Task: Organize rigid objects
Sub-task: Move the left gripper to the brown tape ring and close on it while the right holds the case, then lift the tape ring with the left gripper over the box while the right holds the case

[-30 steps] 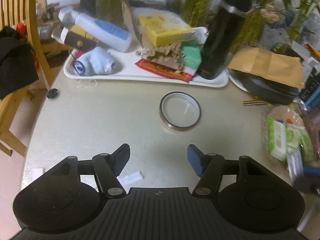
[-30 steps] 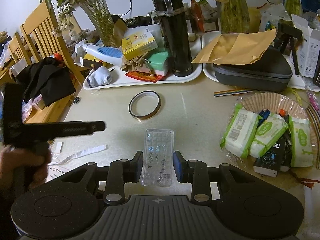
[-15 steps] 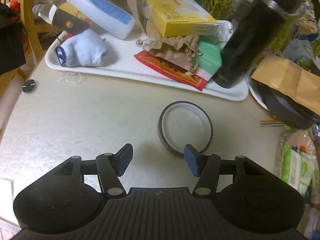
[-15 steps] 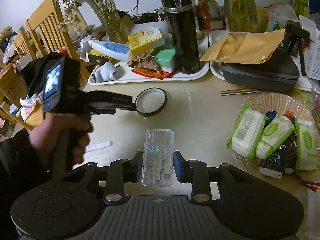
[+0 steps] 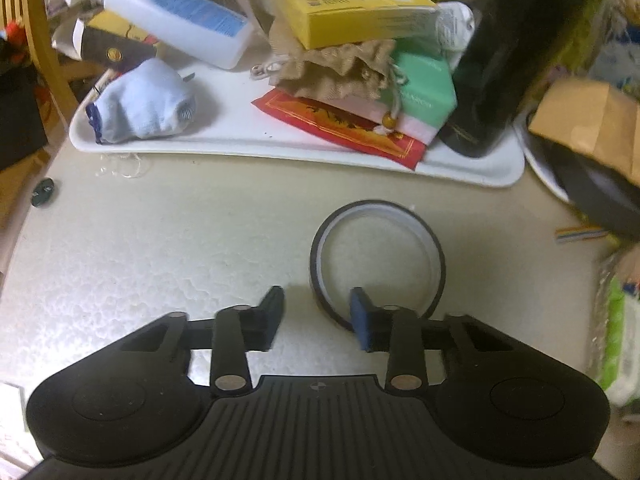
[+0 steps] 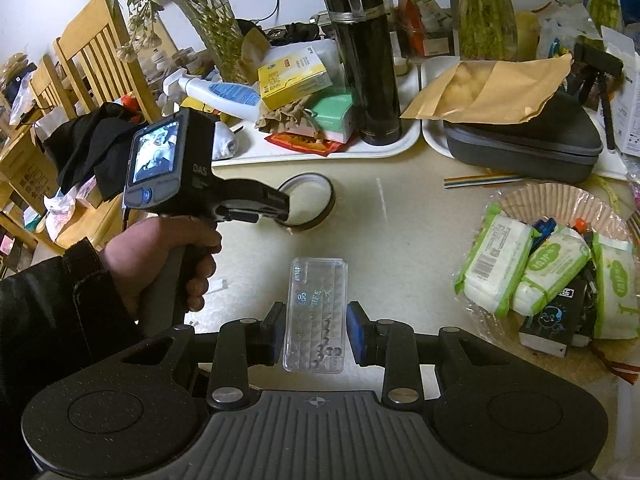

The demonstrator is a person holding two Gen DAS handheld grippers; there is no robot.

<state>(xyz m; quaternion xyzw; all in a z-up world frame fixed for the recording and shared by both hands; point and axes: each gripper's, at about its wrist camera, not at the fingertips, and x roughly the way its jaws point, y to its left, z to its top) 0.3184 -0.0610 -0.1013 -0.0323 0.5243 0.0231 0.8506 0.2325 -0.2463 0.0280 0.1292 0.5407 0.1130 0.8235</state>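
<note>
While your left gripper [image 5: 316, 316] straddles the near wall of the tape ring [image 5: 378, 264] lying flat on the table [image 5: 160, 240], its jaws have just been closing: one pad sits inside the ring, the other stands clear outside, so the wall is not yet clamped. Your right gripper [image 6: 316, 334] is clamped on the clear plastic case [image 6: 316, 312] above the table, with the white tray [image 6: 320, 152] beyond the ring.

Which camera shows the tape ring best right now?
Left wrist view: the tape ring lies whole and close, near wall between the left gripper fingers. Right wrist view shows it smaller, partly hidden behind that gripper.
</note>
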